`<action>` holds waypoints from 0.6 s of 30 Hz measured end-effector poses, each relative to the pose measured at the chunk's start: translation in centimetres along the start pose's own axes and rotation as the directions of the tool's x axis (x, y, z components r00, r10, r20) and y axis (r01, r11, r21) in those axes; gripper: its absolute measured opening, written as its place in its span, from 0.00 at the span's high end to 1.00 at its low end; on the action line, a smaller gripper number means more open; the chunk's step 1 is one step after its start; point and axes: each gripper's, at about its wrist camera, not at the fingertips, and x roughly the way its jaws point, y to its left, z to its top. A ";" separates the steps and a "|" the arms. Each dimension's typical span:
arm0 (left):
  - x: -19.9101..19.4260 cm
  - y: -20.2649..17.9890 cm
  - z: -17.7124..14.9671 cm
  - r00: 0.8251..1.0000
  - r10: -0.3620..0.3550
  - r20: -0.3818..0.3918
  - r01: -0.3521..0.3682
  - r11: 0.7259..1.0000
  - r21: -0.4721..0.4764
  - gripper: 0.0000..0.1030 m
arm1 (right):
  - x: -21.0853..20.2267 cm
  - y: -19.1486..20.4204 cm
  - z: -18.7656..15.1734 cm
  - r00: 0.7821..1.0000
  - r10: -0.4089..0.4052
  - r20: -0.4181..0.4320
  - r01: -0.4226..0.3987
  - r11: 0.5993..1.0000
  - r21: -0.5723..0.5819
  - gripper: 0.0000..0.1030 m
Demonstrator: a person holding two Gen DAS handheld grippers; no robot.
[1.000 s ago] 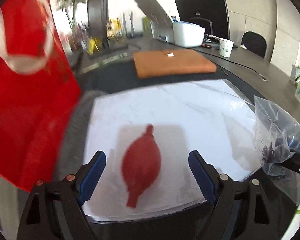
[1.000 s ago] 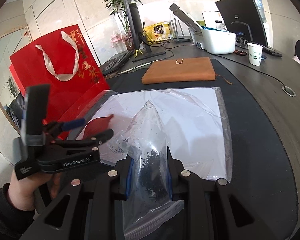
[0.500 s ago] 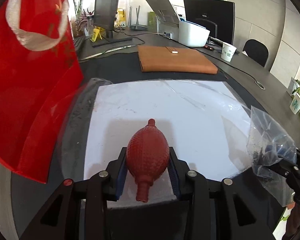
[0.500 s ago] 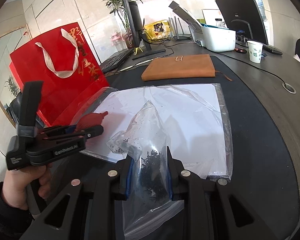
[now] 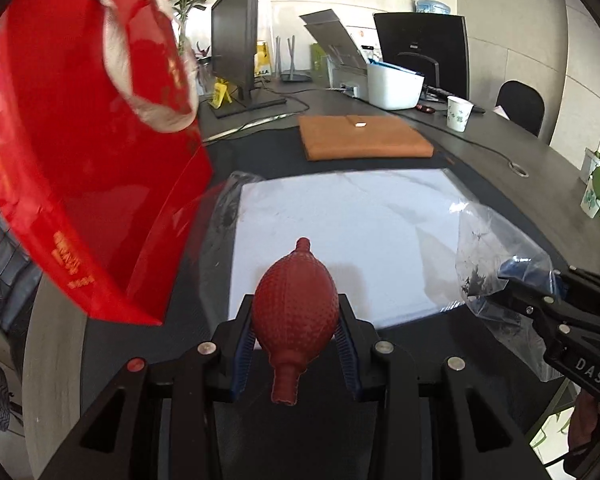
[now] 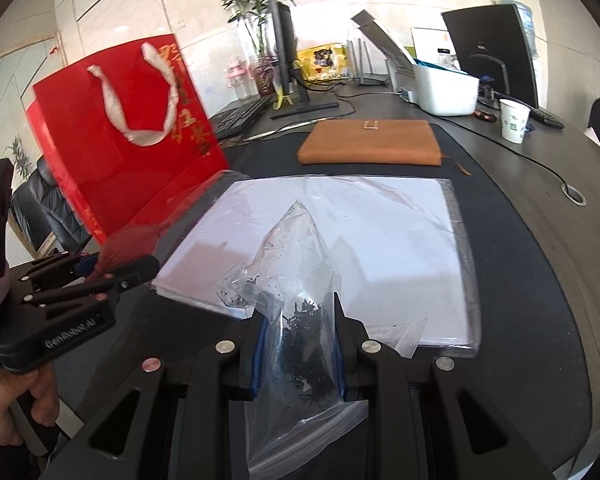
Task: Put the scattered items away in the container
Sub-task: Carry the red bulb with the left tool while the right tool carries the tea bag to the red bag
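Red dimpled bulb [image 5: 295, 306], clear bag [image 6: 300, 312] (dark flakes), red gift bag [image 6: 128, 140] upright

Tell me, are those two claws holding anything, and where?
Left gripper clamps the red rubber bulb around its belly. Right gripper pinches the clear bag at its middle.

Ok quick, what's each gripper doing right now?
Left gripper: closed on the red bulb.
Right gripper: closed on the clear bag.
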 end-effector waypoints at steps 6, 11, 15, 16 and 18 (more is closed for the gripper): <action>-1.3 1.5 -1.5 1.000 0.003 0.011 -0.003 1.000 -0.021 0.61 | -0.1 2.8 -0.5 1.000 -0.003 -0.012 0.002 0.999 -0.040 0.73; -3.3 3.0 -2.5 0.999 0.023 0.046 -0.022 0.999 -0.026 0.61 | -0.4 5.7 -0.7 1.000 0.014 -0.007 -0.014 0.997 -0.071 0.73; -5.6 5.3 -4.0 0.995 0.060 0.077 -0.056 0.997 -0.046 0.61 | -0.5 8.1 -1.4 0.999 0.043 0.005 -0.042 0.995 -0.094 0.73; -6.1 5.9 -4.6 0.994 0.077 0.079 -0.074 0.996 -0.050 0.61 | -0.5 8.7 -1.5 0.999 0.053 0.010 -0.051 0.994 -0.093 0.73; -6.7 7.2 -5.6 0.993 0.099 0.066 -0.095 0.994 -0.055 0.61 | -0.2 10.0 -2.0 0.997 0.070 0.013 -0.068 0.994 -0.089 0.73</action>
